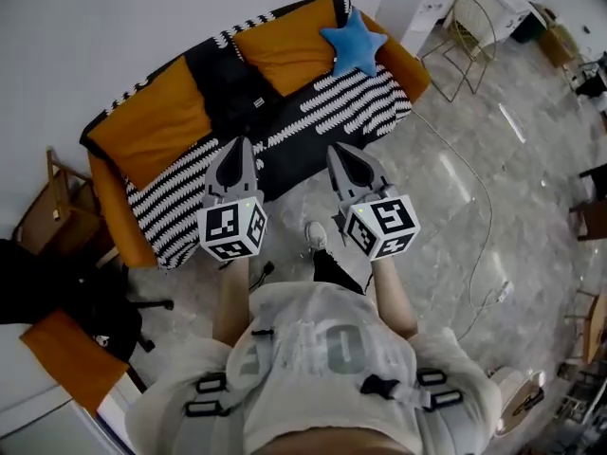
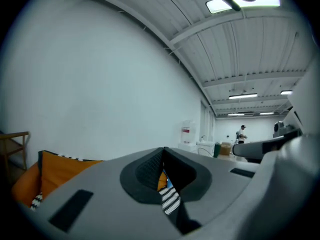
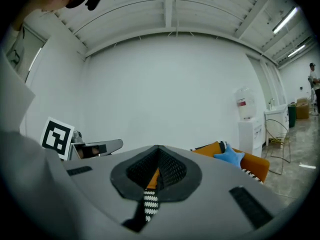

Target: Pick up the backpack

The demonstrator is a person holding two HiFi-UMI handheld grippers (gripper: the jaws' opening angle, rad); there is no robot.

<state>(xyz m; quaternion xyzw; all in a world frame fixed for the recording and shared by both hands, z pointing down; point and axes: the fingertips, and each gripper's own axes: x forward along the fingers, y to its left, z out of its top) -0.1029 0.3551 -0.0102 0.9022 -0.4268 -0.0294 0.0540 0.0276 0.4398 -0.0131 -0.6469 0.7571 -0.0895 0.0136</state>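
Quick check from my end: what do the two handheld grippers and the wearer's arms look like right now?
The left gripper and right gripper are both grey, tapering to pointed jaws lined with black textured pads. Each carries a white cube printed with black square markers. The person wears a pale short-sleeved shirt under grey harness straps with black buckles.

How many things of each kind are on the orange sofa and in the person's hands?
Black backpack: 1
Blue star cushion: 1
Striped blanket: 1
Grippers, jaws together and empty: 2 (left gripper, right gripper)
Total: 5
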